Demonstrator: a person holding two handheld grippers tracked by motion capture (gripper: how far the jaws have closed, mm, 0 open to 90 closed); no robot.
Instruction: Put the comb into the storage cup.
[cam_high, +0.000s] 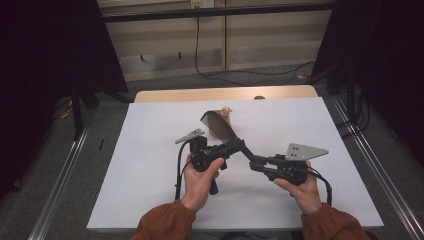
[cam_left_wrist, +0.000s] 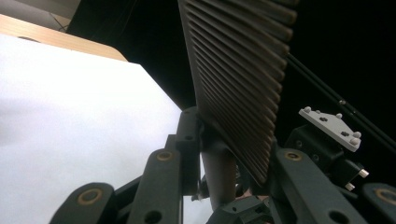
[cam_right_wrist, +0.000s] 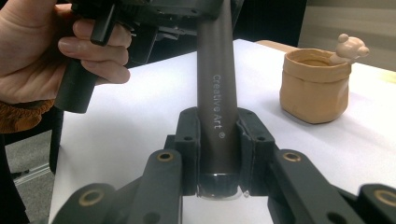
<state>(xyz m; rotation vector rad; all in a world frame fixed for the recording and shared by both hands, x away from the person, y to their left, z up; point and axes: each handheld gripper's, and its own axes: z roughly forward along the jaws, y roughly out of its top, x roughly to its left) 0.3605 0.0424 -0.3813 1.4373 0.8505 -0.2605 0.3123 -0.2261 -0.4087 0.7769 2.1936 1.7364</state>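
Note:
A dark brown tool runs between my two grippers above the white table (cam_high: 150, 150). Its ribbed flat head (cam_high: 219, 126) (cam_left_wrist: 238, 79) points up and away. Its round handle (cam_right_wrist: 215, 93) carries the words "Creative Art". My left gripper (cam_high: 238, 146) (cam_left_wrist: 214, 150) is shut on the handle just below the head. My right gripper (cam_high: 254, 163) (cam_right_wrist: 218, 144) is shut on the handle's butt end. In the right gripper view the person's left hand (cam_right_wrist: 51, 56) holds the other gripper at upper left.
A tan bag-shaped pot (cam_right_wrist: 316, 86) (cam_high: 216, 131) with a small bear figure (cam_right_wrist: 350, 46) (cam_high: 226, 111) on its rim stands on the table behind the tool. The right gripper's grey plate (cam_left_wrist: 332, 127) shows in the left gripper view. Metal rails flank the table.

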